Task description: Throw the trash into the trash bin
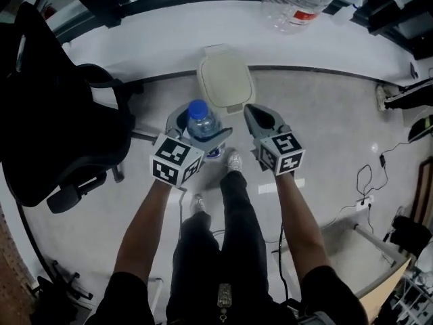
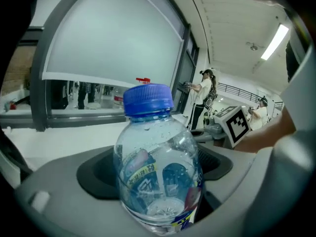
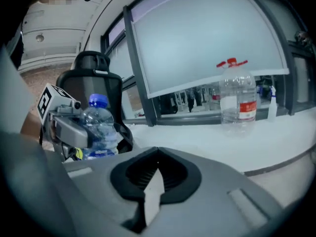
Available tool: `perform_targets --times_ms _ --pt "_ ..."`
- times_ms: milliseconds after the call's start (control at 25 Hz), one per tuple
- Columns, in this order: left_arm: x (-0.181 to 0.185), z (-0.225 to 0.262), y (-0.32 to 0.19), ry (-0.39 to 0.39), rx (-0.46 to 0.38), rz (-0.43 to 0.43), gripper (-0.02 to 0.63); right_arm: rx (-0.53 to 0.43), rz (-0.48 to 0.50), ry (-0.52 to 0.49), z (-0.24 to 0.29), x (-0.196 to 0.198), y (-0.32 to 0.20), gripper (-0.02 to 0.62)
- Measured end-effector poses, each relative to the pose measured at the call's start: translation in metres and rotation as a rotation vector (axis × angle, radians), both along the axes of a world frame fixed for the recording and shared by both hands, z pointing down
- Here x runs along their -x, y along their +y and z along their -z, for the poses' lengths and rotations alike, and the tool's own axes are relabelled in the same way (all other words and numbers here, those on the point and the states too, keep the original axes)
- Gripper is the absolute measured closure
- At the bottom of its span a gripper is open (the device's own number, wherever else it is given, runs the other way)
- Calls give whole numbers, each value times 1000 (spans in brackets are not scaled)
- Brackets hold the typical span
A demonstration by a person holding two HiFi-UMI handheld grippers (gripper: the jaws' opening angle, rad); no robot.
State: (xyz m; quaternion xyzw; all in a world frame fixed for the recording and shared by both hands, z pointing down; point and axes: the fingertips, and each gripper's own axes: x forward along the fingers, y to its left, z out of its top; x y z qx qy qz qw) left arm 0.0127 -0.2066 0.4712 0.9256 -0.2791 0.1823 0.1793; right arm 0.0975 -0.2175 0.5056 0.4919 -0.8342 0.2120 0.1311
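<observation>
Left gripper view: left claw (image 2: 158, 184) is clamped on the bottle (image 2: 158, 147), gripping low on the body. The bottle is upright, long axis vertical, with its blue cap (image 2: 148, 100) on top. It is clear plastic with droplets on the wall and a label round the lower part.

Head view: the cap points straight up at the camera. The bottle is held above the floor (image 1: 325, 114), just ahead of the person's shoes (image 1: 233, 161). The right claw (image 1: 252, 112) is near it on the right, not touching. Its jaws are together with nothing between them, and the right gripper view shows the pads meeting at the tip.

The bin (image 1: 225, 80) stands on the floor just ahead of both claws, roughly between them. Its cream lid (image 1: 223, 73) covers the top and lies between the bottle and the bin's inside. The bin's far side is at the edge of the white surface (image 1: 169, 32).

A black chair (image 1: 54, 107) is left of the bin, near the left claw. Cables (image 1: 369, 181) lie on the floor to the right, well apart from the bin. A clear jug (image 1: 298, 2) with a red label stands on the surface, beyond the bin and to the right.

In the left gripper view, a person (image 2: 205, 98) stands far off by the window.
</observation>
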Motion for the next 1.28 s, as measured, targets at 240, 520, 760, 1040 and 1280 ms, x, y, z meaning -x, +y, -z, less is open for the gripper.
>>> perform_targets --times_ms 240,520,760,1040,1280 --pt "3 -93 -19 -40 85 35 141 129 7 15 -138 4 -27 592" --pt "-8 -152 -31 -56 130 30 140 261 -6 57 -230 -3 -33 592" --pt "-11 -164 -29 -48 150 35 141 347 -17 73 -264 -4 -25 592" --pt "-13 -169 -33 -62 172 46 141 384 11 54 -263 -2 -27 594" --pt "-28 -154 -48 -71 166 35 141 366 15 44 -239 -7 -32 594"
